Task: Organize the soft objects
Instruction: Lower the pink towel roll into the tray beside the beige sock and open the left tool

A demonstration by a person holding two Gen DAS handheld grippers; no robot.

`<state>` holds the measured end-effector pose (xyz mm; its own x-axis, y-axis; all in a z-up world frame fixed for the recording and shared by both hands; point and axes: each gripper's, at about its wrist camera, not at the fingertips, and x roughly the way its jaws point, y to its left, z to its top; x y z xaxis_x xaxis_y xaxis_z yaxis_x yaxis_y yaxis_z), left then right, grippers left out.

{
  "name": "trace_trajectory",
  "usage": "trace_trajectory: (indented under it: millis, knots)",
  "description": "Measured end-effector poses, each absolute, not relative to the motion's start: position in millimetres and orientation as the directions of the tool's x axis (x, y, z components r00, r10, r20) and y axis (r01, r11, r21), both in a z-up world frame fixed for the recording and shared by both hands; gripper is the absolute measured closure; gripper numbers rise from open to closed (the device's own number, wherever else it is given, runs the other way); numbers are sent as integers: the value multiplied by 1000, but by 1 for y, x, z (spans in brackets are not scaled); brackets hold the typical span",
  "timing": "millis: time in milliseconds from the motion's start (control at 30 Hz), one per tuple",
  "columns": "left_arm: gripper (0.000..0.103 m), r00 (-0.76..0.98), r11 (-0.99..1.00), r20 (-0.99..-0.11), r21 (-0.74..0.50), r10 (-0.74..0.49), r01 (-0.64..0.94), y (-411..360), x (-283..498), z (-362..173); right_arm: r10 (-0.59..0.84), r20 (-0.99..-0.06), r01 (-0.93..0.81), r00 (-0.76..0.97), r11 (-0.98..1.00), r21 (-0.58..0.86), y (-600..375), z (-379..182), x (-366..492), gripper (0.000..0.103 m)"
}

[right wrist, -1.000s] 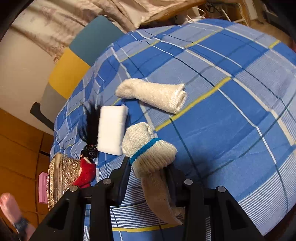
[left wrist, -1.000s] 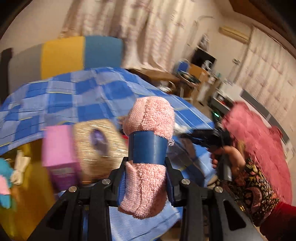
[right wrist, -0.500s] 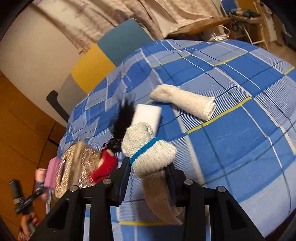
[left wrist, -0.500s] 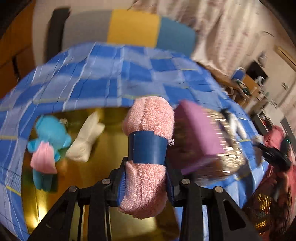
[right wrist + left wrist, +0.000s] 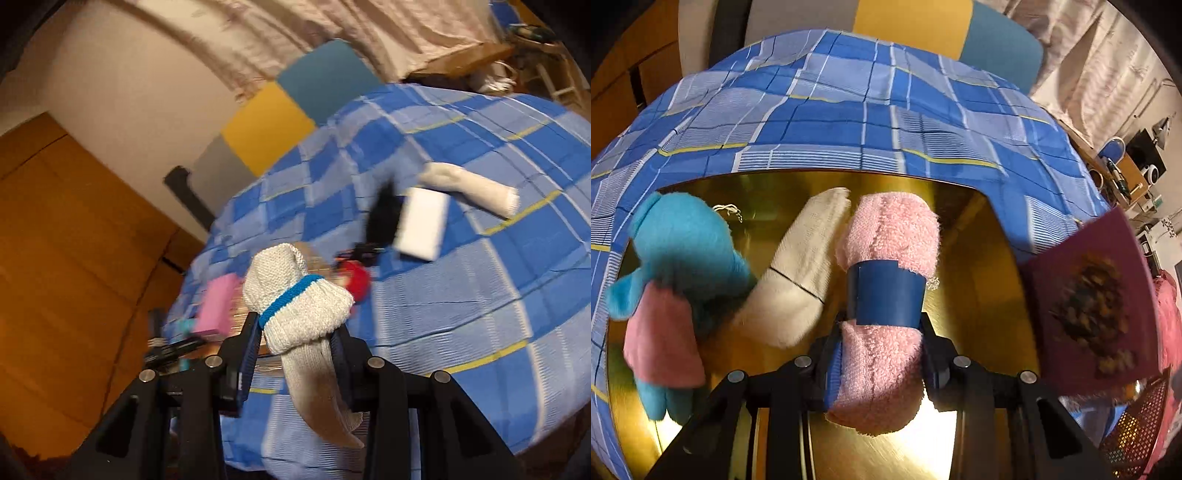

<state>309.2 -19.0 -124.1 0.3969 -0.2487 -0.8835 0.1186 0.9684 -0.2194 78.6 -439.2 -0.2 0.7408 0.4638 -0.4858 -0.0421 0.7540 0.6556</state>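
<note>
Two grippers, one roll each: the left gripper (image 5: 882,354) is clamped on a pink towel roll (image 5: 886,295) above the gold tray (image 5: 982,266), which holds one blue plush (image 5: 679,251) and one cream roll (image 5: 801,280). Only the right view shows the right gripper (image 5: 295,350) squeezing a white sock (image 5: 295,299), plus one white roll (image 5: 472,188) and one white block (image 5: 421,225) on the checked desk (image 5: 461,295).

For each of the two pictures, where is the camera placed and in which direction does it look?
Left wrist: on the left claw, looking steeply down into a gold tray; its fingers clamp a pink towel roll.
Right wrist: on the right claw, looking across the table; its fingers clamp a white sock.
Shared: the blue checked cloth and the colour-block chair.
</note>
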Motion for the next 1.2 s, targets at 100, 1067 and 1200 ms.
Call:
trace_trajectory:
  millis: [100,1067,1200]
  knots:
    - [65,387,968,-888,-226,-250,107,-14,318,-131,517,-456,-115,724,743,660,-407,15,80,65]
    - [57,628,956,-741,-294,-238,16,71,194,-81,624,-648,-247,437,776,580,-140,-35,180,65]
    - [57,644,948,-730,-318,-230,-23,89,186,-83,514,-708,-213,484,854,474,-121,-42,208,65]
